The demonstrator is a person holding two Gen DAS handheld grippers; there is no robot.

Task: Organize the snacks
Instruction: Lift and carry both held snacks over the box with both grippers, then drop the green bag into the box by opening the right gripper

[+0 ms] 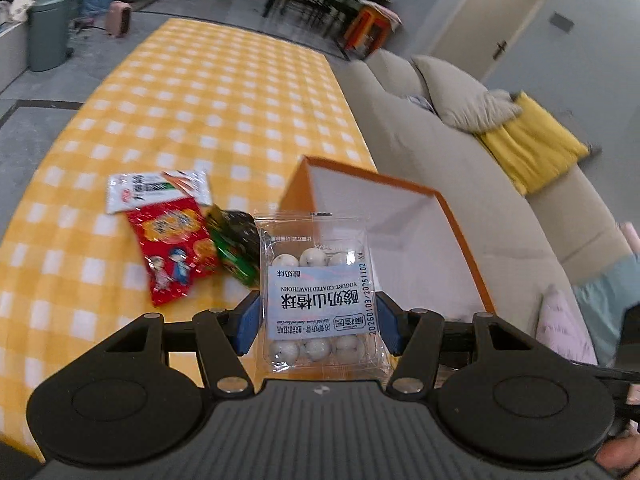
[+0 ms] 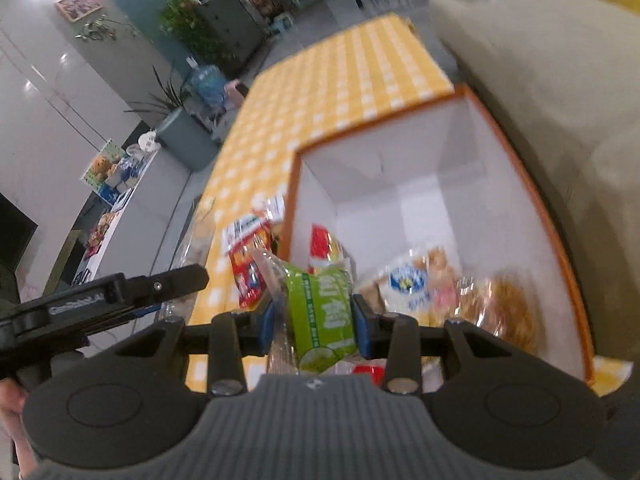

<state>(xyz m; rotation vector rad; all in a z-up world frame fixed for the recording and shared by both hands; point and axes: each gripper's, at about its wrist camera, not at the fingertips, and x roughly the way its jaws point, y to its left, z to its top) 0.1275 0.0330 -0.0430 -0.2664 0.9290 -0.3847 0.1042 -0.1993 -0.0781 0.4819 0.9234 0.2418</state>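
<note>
Crinkly clear packet (image 1: 316, 292), white round balls

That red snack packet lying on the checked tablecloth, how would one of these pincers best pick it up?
The red packet lies flat, partly under the white packet at its far end and beside the green one. I would come from above at its free near end, pinching the crimped bottom seam or pinching across the narrow width, probably the easiest hold.
</note>
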